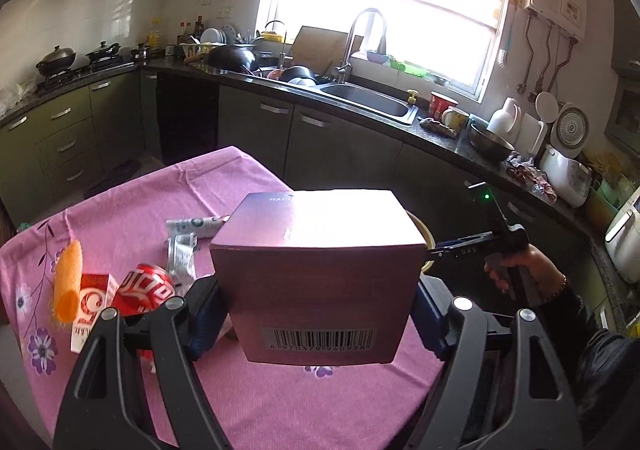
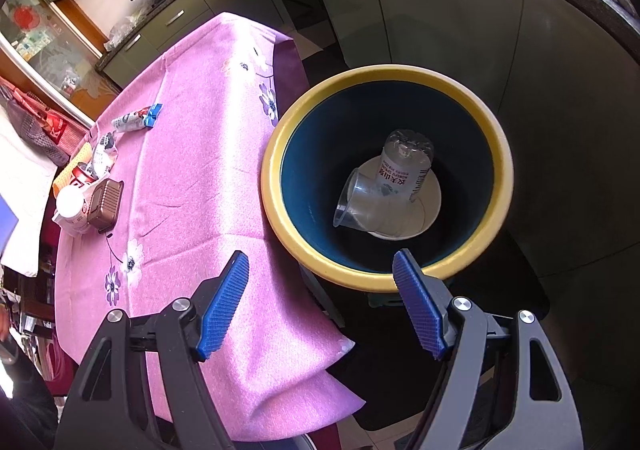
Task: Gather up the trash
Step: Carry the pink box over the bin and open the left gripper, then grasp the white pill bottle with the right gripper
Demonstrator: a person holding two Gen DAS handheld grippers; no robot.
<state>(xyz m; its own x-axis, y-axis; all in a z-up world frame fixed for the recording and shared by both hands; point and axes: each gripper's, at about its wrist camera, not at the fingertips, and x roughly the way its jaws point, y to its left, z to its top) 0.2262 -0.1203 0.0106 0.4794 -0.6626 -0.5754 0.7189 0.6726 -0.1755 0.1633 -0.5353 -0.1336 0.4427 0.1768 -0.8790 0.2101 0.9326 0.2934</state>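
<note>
My left gripper (image 1: 316, 310) is shut on a brownish-purple carton (image 1: 320, 258) with a barcode, its blue pads pressing both sides, lifted above the pink tablecloth (image 1: 132, 205). Left of it on the cloth lie a crushed red can (image 1: 144, 286), a red-and-white carton (image 1: 90, 306), an orange roll (image 1: 68, 282), a crumpled wrapper (image 1: 182, 254) and a white tube (image 1: 196, 226). My right gripper (image 2: 320, 262) stands open and empty over the near rim of the yellow-rimmed bin (image 2: 272, 169), which holds a clear cup (image 2: 360, 205), a plastic bottle (image 2: 404, 165) and a white paper bowl (image 2: 434, 201).
The bin stands beside the table's right edge, its rim (image 1: 426, 240) peeking out behind the carton. A hand (image 1: 516, 270) holds the right tool there. A small rose-gold case (image 2: 105, 205) and a white-capped bottle (image 2: 70, 201) sit among the trash. Kitchen cabinets (image 1: 340, 137) and the sink counter lie beyond.
</note>
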